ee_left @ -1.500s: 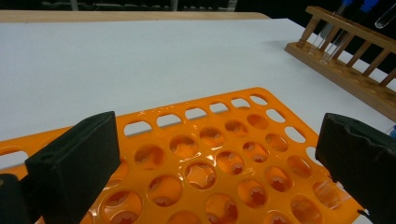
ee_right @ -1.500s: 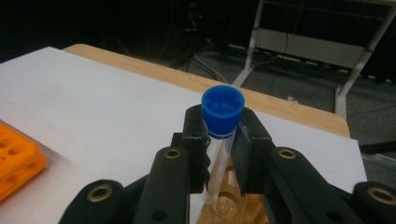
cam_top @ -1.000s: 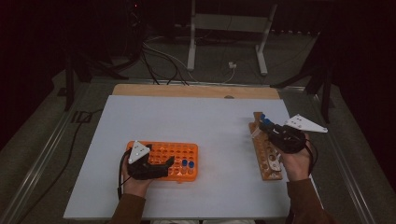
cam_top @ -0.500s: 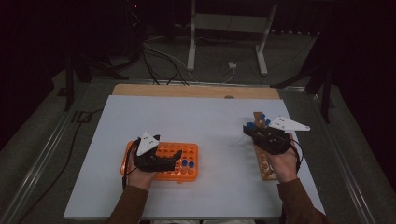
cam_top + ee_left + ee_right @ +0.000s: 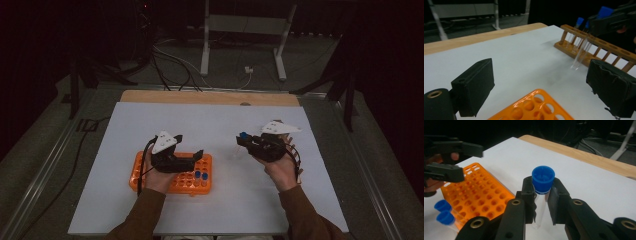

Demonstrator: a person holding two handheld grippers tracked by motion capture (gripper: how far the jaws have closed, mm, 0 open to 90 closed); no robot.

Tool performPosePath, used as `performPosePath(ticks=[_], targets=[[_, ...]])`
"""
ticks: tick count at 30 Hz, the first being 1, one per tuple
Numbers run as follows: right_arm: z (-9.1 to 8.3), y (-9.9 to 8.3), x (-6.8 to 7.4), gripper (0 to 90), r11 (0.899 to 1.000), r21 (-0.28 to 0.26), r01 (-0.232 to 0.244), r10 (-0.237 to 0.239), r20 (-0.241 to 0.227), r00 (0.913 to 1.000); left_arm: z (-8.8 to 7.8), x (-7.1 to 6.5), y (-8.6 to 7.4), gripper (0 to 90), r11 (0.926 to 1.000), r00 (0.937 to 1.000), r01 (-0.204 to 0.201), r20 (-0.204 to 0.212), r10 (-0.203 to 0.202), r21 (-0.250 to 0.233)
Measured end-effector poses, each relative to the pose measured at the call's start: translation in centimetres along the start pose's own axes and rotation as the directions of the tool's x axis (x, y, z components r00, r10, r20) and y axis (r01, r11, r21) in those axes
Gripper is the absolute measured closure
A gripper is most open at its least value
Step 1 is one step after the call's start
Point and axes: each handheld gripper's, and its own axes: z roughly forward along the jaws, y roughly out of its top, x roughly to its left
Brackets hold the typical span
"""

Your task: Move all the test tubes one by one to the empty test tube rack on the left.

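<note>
White tabletop [image 5: 210, 125]; right hand-held gripper [image 5: 243, 141] clamped on blue-capped tube [image 5: 542, 195], left hand-held gripper [image 5: 199, 156] agape over orange rack [image 5: 172, 182].

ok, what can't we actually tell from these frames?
- Wooden rack: in the high view the right hand covers it; in the left gripper view its far end is cut off by the edge.
- Held tube: its lower end is hidden behind the right gripper; motion-blurred in the left gripper view.
- Orange rack: the left hand and left gripper hide part of it.
- Contents of the two capped tubes: too small.
</note>
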Motion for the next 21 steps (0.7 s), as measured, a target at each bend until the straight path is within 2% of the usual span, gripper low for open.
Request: performPosePath(ticks=[2, 7, 12, 17, 21], targets=[[0.6, 0.4, 0.5, 76.6, 1.0, 0.008, 0.008, -0.008, -0.006, 0.9999, 0.4, -0.1, 0.2, 16.4, 1.0, 1.0, -0.006, 0.008, 0.006, 0.004], [2.5, 1.5, 1.3, 76.6, 0.999, 0.033, 0.02, -0.02, -0.019, 0.9996, 0.9, -0.6, 0.7, 23.7, 0.9996, 0.9991, -0.026, 0.033, 0.025, 0.009], [3.8, 2.4, 2.5, 76.6, 0.999, 0.034, 0.031, -0.029, -0.05, 0.9983, 1.4, -0.7, 0.8, 36.0, 0.9993, 0.9994, -0.033, 0.015, 0.032, 0.016], [4.8, 3.1, 3.3, 76.6, 0.999, 0.034, 0.021, -0.018, -0.084, 0.9963, 1.7, -0.8, 0.8, 44.3, 0.9983, 0.9983, -0.055, 0.022, 0.054, 0.017], [5.4, 3.4, 3.9, 76.6, 0.999, 0.038, 0.024, -0.019, -0.108, 0.994, 1.9, -0.9, 0.7, 54.8, 0.9974, 0.9966, -0.071, 0.041, 0.071, 0.01]])
